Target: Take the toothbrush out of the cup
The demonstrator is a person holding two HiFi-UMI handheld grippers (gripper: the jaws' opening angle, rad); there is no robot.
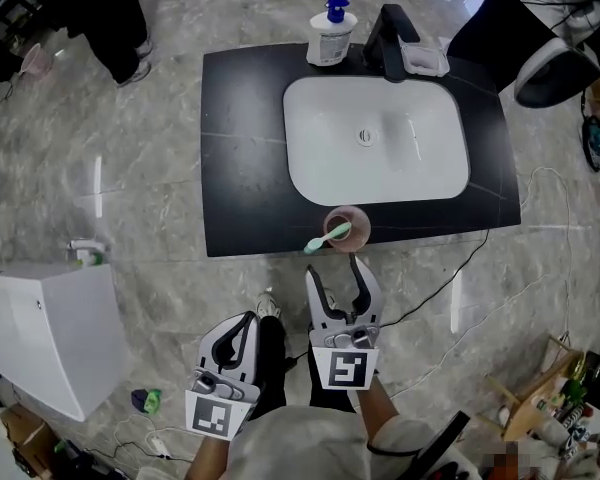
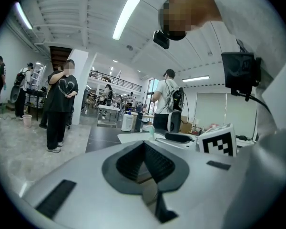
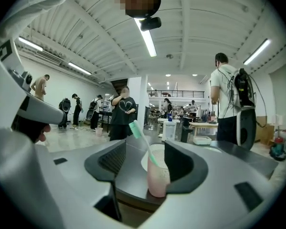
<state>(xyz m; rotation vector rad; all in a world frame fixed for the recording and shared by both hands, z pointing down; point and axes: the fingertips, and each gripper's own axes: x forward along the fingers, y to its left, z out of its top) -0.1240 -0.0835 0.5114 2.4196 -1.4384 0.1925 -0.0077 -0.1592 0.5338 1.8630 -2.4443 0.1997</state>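
1. Spread wide on the right gripper: jaws well apart, gripping nothing, with the cup just ahead of the tips and clear of both.
2. Pressed together on the left gripper: jaws meeting at the tips, nothing between them.
3. Reaching forward, near level, on the right, tips short of the front edge of the black counter; held further back and low beside the body on the left.
4. Standing upright at that front edge, just before the white basin: a pink, open-topped cup.
5. Leaning out over the cup's left rim: the toothbrush, mint-green head up and outside, lower handle down inside the cup.
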